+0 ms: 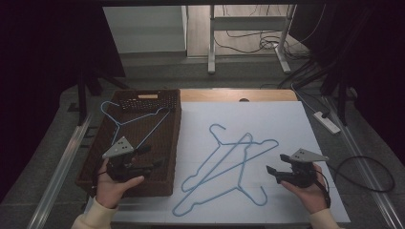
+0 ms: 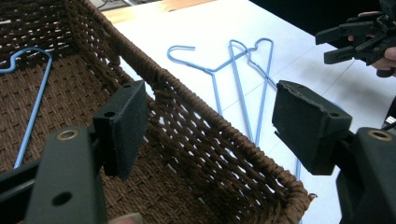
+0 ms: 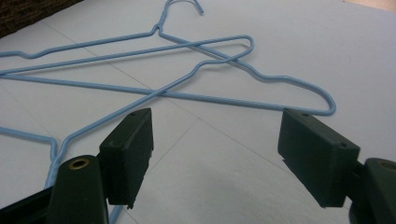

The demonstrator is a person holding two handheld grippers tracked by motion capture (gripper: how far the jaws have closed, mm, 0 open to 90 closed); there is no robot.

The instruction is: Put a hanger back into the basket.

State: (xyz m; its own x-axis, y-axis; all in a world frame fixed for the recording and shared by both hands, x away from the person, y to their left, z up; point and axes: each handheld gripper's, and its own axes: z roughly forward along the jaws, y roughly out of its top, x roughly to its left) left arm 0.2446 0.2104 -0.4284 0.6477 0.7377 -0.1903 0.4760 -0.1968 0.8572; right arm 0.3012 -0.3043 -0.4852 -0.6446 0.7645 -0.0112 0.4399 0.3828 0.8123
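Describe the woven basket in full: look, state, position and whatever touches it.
The basket is rectangular, dark brown and wicker-like, with a braided rim and a slot handle in its far wall. It sits upright on the table's left side, its right wall against the edge of the white sheet. One blue wire hanger lies inside it, hook toward the far left corner. The left gripper hovers open above its near right part; contact cannot be told.

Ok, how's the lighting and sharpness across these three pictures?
High view: dim, dark at both sides, hangers on the white sheet readable. Left gripper view: brighter, basket weave crisp. Right gripper view: evenly lit, soft shadow under the fingers, hangers sharp.
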